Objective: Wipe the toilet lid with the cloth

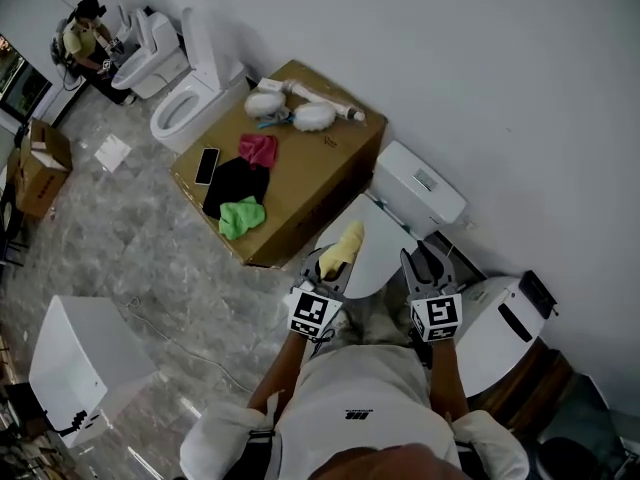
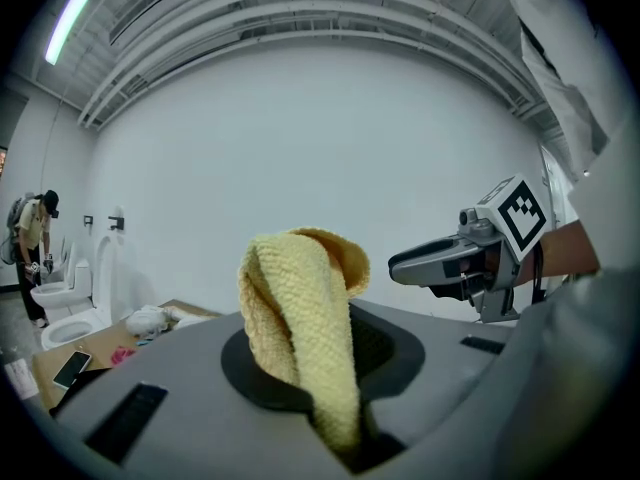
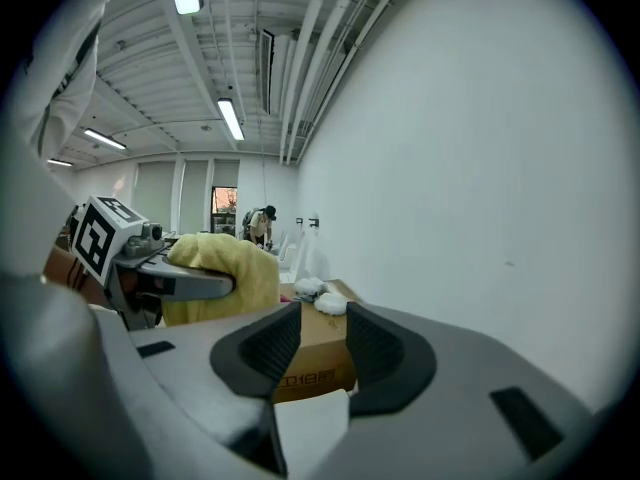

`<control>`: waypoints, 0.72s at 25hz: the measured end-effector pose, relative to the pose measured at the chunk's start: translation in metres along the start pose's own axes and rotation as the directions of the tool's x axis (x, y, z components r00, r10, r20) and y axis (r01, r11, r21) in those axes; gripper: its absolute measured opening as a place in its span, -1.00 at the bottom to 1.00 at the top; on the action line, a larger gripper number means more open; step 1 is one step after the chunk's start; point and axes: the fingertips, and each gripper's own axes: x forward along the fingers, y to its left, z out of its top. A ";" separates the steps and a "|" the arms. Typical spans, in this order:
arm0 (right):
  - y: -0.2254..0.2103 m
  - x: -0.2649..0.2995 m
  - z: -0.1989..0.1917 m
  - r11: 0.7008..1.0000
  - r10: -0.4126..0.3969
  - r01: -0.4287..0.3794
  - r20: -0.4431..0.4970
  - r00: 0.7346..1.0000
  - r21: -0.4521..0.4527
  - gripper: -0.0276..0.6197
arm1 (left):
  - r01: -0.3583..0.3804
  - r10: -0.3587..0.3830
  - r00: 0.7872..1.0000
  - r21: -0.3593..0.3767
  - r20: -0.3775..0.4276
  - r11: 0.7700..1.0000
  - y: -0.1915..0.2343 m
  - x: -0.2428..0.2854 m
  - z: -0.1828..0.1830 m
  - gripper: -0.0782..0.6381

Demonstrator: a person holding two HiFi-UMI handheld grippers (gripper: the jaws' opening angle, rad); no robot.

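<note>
- Being pinched between the left gripper's (image 2: 332, 373) jaws, the yellow cloth (image 2: 300, 308) is held upright, with its top folded over.
- The right gripper (image 3: 322, 343) is held with its jaws spread and empty.
- Both grippers are held side by side over the closed toilet lid (image 1: 382, 256), and the cloth is raised above its left part.
- A cardboard box (image 1: 300, 173) strewn with rags is seen left of the toilet.

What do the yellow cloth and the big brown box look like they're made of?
Yellow cloth: likely soft knitted or terry fabric, matte; nubby weave shows and it folds limply. Box: probably cardboard, matte brown, with flat panels and sharp folded edges.
</note>
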 end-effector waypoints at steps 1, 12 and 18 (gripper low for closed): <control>-0.006 0.003 -0.002 1.000 -0.004 0.004 -0.003 1.000 0.010 -0.44 | 0.007 -0.007 1.000 -0.001 -0.002 1.000 0.001 0.009 -0.001 -0.56; -0.067 0.060 -0.051 0.991 0.041 -0.033 -0.058 0.998 0.126 -0.44 | 0.041 -0.042 0.995 -0.014 -0.090 0.999 0.015 0.112 -0.036 -0.56; -0.090 0.087 -0.112 0.980 0.093 -0.064 -0.148 0.985 0.191 -0.44 | 0.099 -0.104 0.973 -0.035 -0.205 0.994 0.007 0.164 -0.091 -0.56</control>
